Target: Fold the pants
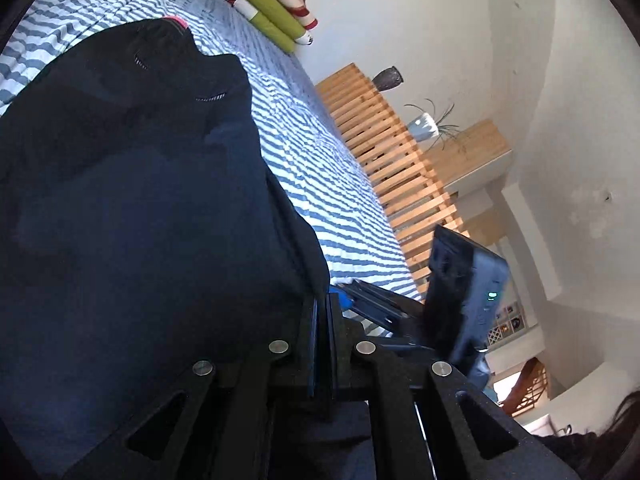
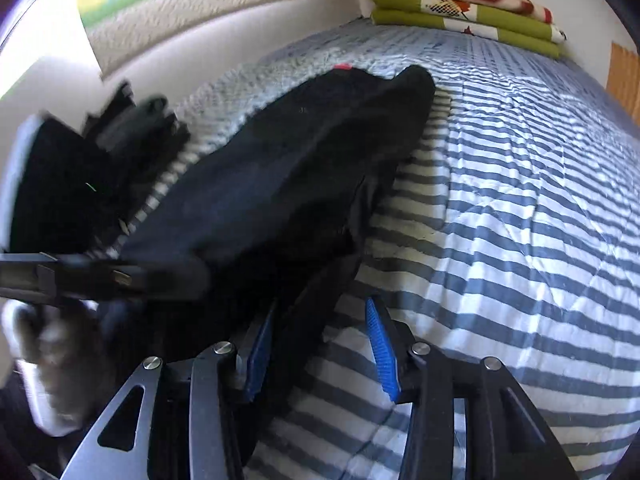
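The black pants [image 1: 132,220] lie along the striped bed, a pink tag at their far end. Their near edge is lifted up to my left gripper [image 1: 322,320]. That gripper's jaws are pressed together with the fabric edge pinched at their tips. In the right wrist view the pants [image 2: 288,168] run from the far waist down to my right gripper [image 2: 320,356], which is open. A strip of dark cloth hangs against its left blue pad [image 2: 258,360]; the right pad [image 2: 382,352] stands free over the bedspread. The left gripper [image 2: 192,278] shows blurred at the left.
The bed carries a blue-and-white striped quilt [image 2: 500,200]. Folded green and red linens [image 2: 468,8] are stacked at its head against the wall. A wooden slatted rail [image 1: 392,160] with a vase and a potted plant runs along the bed's right side.
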